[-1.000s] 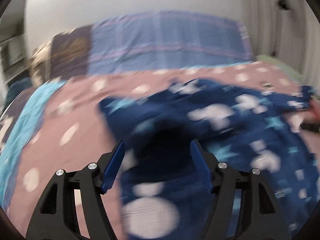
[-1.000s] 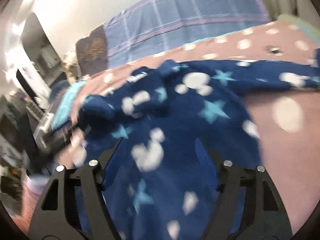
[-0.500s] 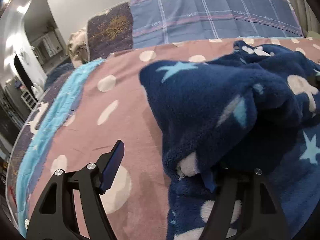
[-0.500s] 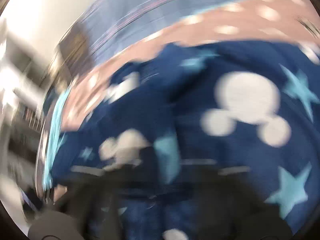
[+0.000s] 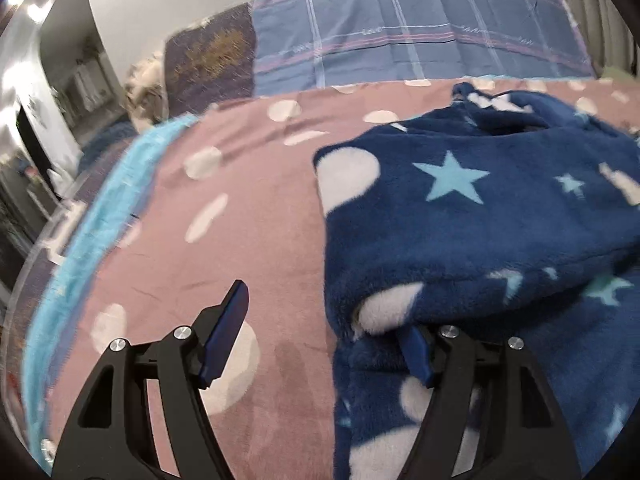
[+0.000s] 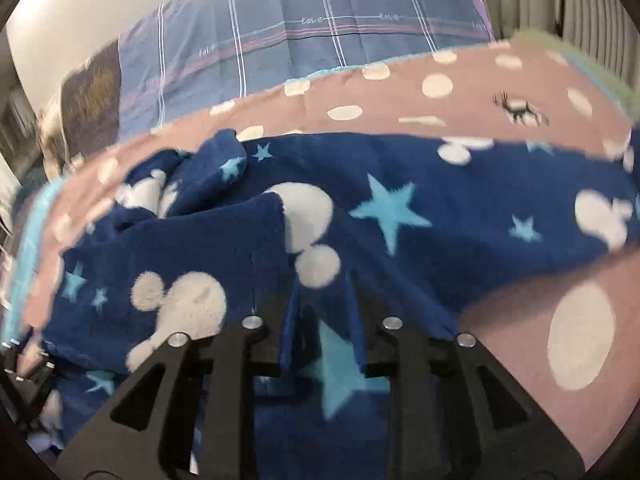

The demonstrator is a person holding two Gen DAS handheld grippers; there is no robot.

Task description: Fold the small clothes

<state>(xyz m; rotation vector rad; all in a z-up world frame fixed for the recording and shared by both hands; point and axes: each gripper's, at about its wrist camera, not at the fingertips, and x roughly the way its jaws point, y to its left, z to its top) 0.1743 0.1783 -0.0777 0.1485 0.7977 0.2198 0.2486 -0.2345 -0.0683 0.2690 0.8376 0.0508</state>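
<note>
Left wrist view: the left claw (image 5: 320, 332) stands spread. Its left finger (image 5: 226, 330) is over the bare bedspread (image 5: 248, 240); its right finger (image 5: 416, 350) is tucked under the near folded edge of the fleece (image 5: 480, 216). The pads press on nothing. The fleece is dark blue with white mouse-head shapes and pale blue stars, and lies doubled over itself on the bedspread, to the right of the claw and beyond it.

Right wrist view: the right claw (image 6: 322, 304) is narrowly parted and its jaws are opening. Fleece (image 6: 400, 208) lies between and beneath the two fingers; whether the pads still press on it cannot be told through the blur. From this claw the fleece spreads outward left and right across the bedspread (image 6: 400, 92), with a rumpled fold rising to the far left.

Beyond the fleece in both views: the pink, white-dotted bedspread with a light blue border (image 5: 116, 208) at its left. Farther still, a blue checked pillow (image 5: 400, 36) and a darker cushion (image 5: 208, 48) stand against the wall.
</note>
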